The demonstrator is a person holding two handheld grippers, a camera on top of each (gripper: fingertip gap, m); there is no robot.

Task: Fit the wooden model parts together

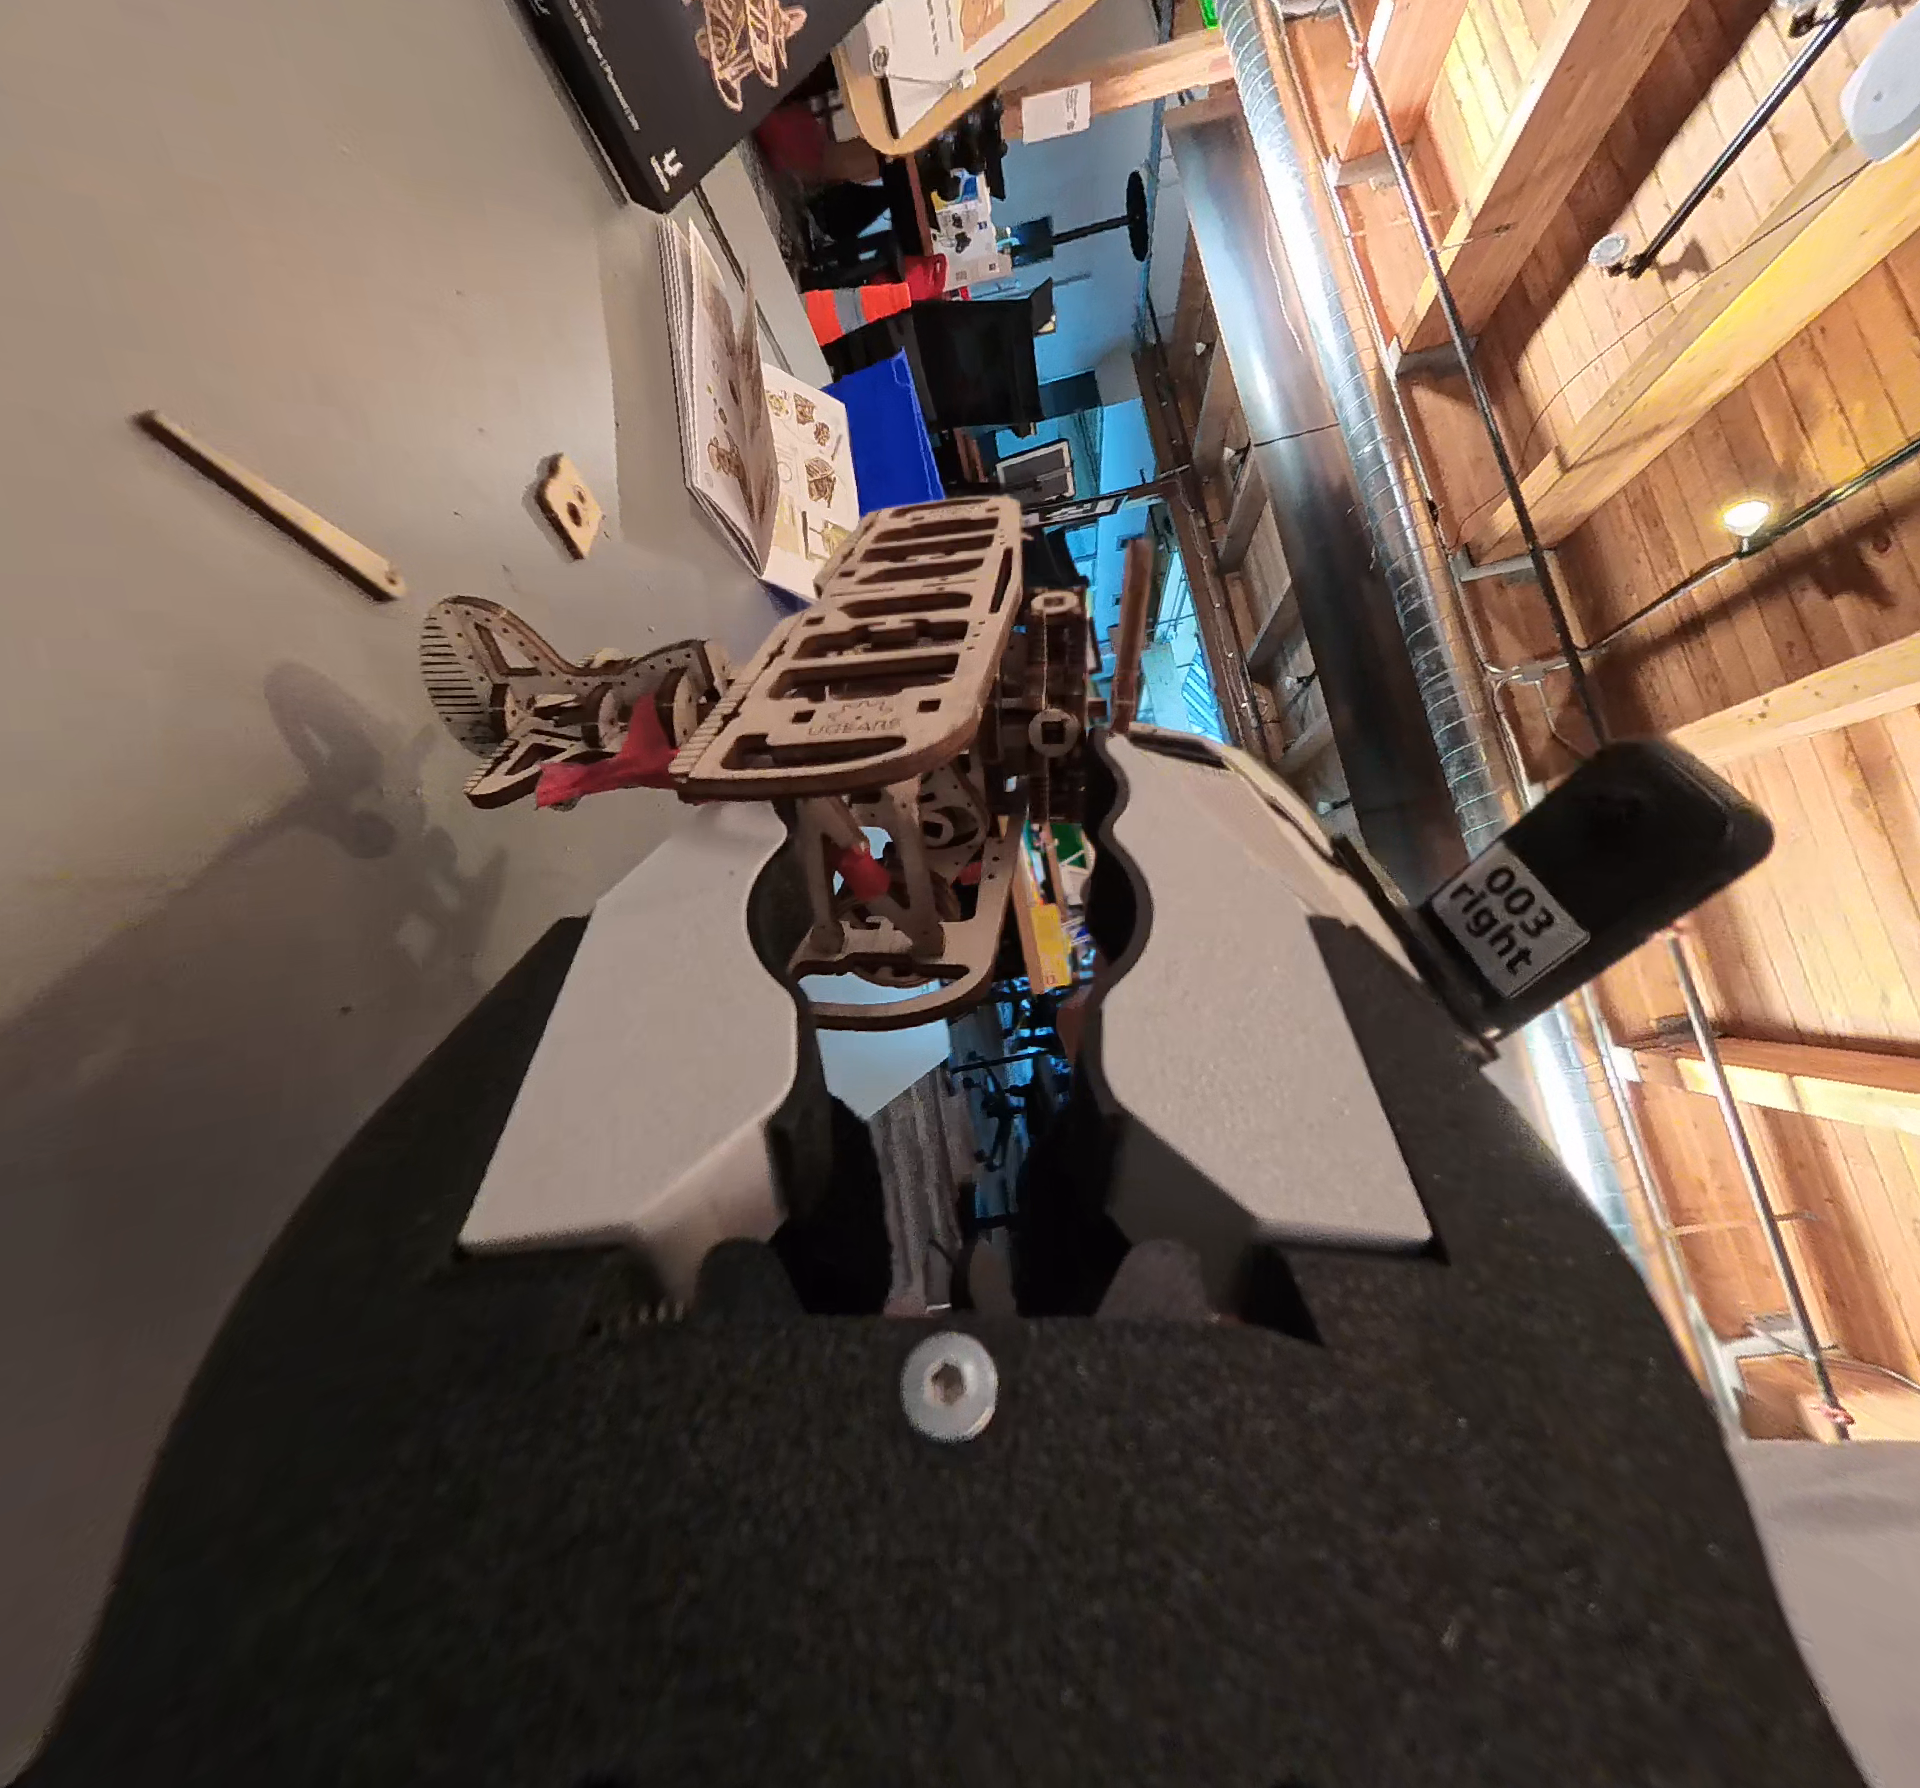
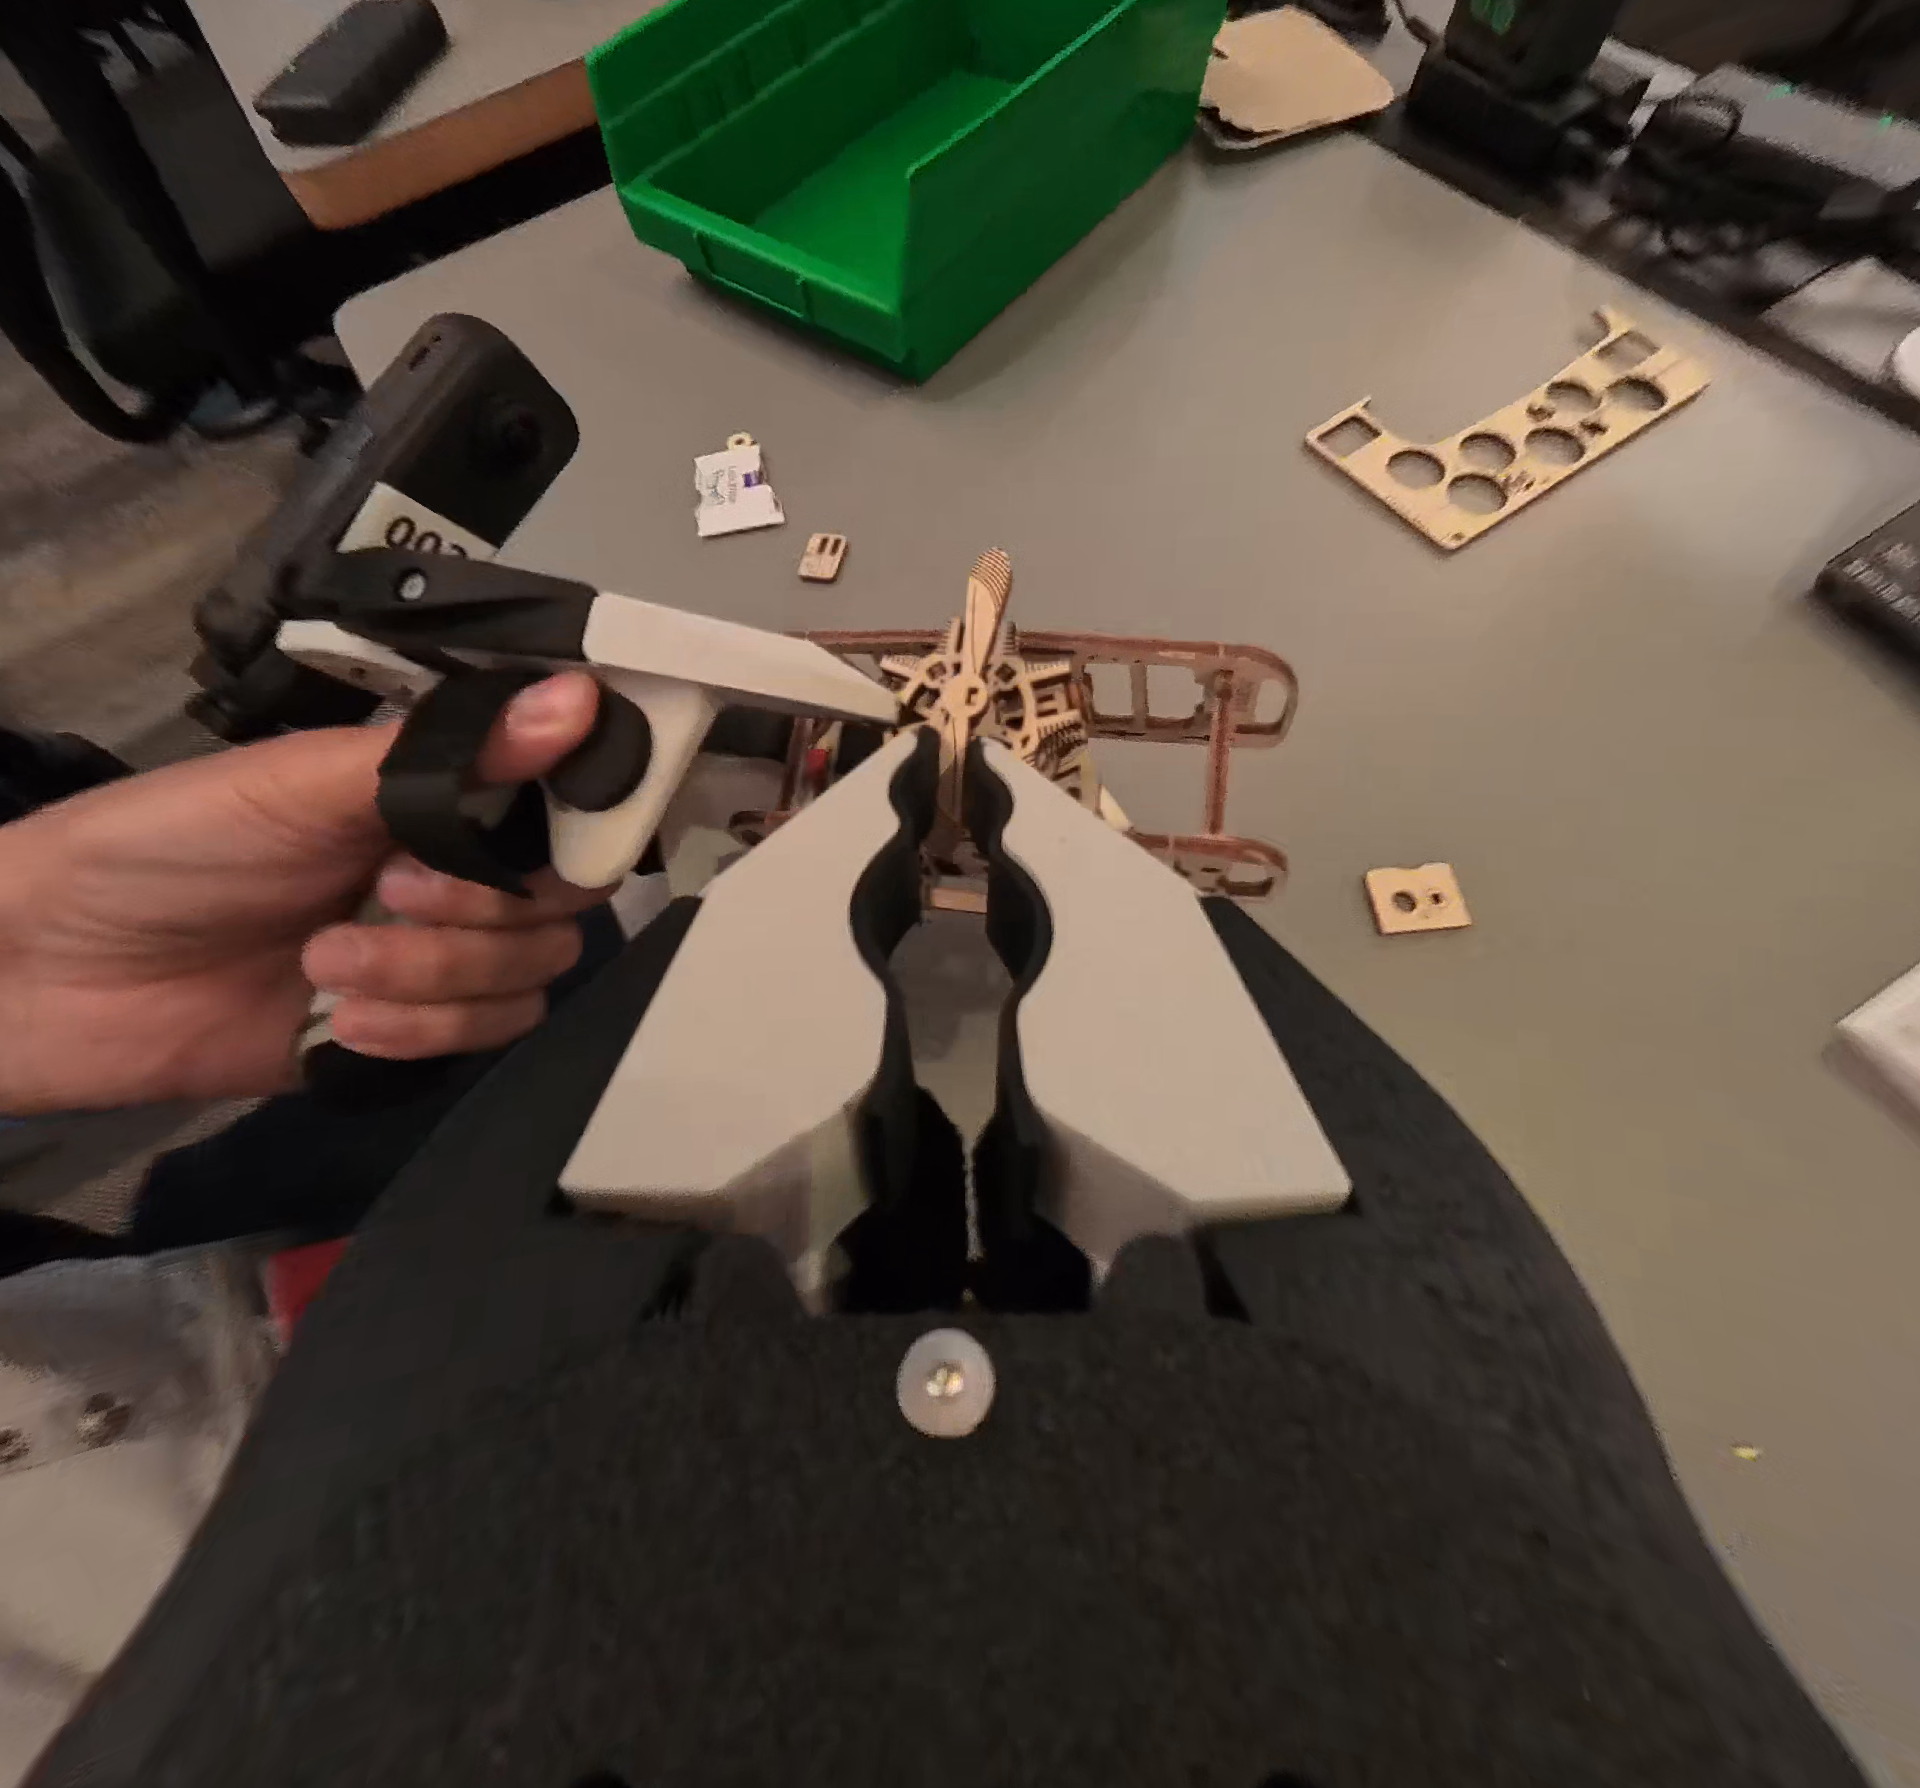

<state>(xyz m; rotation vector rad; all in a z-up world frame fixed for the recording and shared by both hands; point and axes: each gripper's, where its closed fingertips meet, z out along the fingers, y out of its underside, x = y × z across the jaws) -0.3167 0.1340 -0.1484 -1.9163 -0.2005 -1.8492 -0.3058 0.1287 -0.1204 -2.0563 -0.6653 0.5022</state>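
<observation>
A wooden biplane model [image 1: 873, 658] is held above the grey table [image 1: 260, 232], tail [image 1: 488, 678] to the left. My left gripper [image 1: 935, 782] is shut on the model, with the wings and struts between its pale fingers [image 1: 1226, 959]. In the right wrist view the model [image 2: 1236, 699] faces me nose-on. My right gripper [image 2: 951, 751] is shut on the lower blade of its propeller [image 2: 982, 616]. The left gripper [image 2: 717, 658], held by a hand [image 2: 208, 907], comes in from the left to the nose. The right gripper's camera body [image 1: 1621, 834] shows at right.
A green bin [image 2: 935, 107] stands behind the model. A wooden sheet with round holes [image 2: 1507, 429], small wooden pieces [image 2: 1415, 897] [image 2: 823, 556] and a white packet [image 2: 732, 491] lie on the table. A wooden stick [image 1: 270, 507], an open booklet [image 1: 748, 429] and a black box [image 1: 707, 3] lie beyond.
</observation>
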